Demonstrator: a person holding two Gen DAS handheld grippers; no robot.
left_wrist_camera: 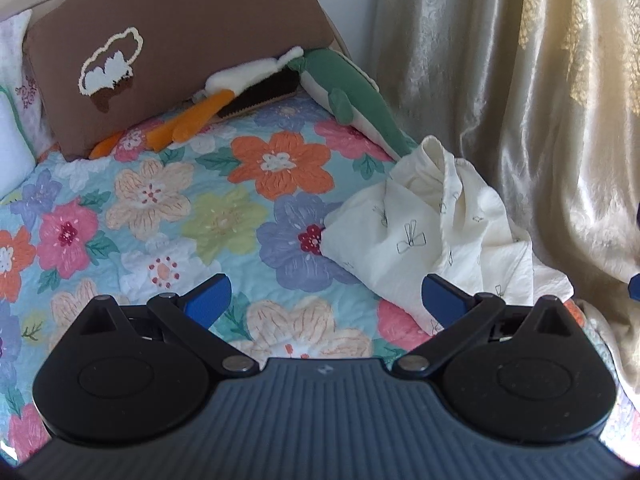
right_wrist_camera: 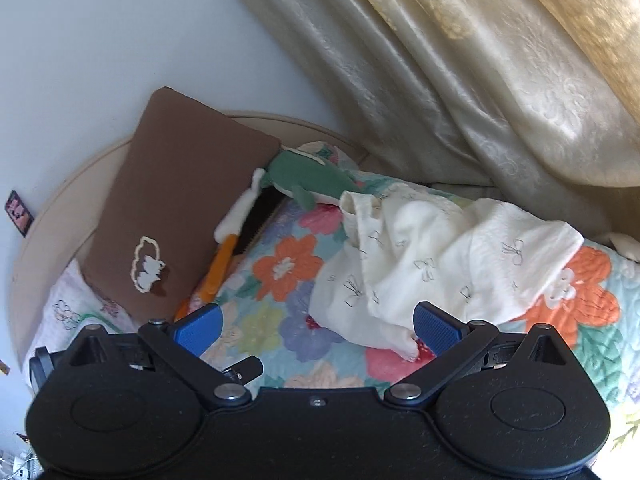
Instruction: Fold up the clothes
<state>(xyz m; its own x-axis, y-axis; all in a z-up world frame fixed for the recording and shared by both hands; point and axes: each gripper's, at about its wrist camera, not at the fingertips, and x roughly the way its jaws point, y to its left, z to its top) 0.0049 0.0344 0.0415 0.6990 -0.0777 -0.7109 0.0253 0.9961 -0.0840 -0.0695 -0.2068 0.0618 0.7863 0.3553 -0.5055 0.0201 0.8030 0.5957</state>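
Note:
A crumpled cream garment [left_wrist_camera: 436, 228] with small black bow prints lies in a heap on the floral quilt [left_wrist_camera: 180, 208], by the curtain. It also shows in the right wrist view [right_wrist_camera: 440, 256]. My left gripper [left_wrist_camera: 326, 300] is open and empty, held above the quilt, its right finger over the garment's near edge. My right gripper [right_wrist_camera: 318, 330] is open and empty, just in front of the garment's near edge, with its right finger over that edge.
A brown pillow [left_wrist_camera: 176, 44] with a cloud patch leans at the bed head. A green plush toy [left_wrist_camera: 348, 96] and an orange-and-white plush [left_wrist_camera: 208, 108] lie beside it. A cream curtain [left_wrist_camera: 520, 100] hangs along the right side of the bed.

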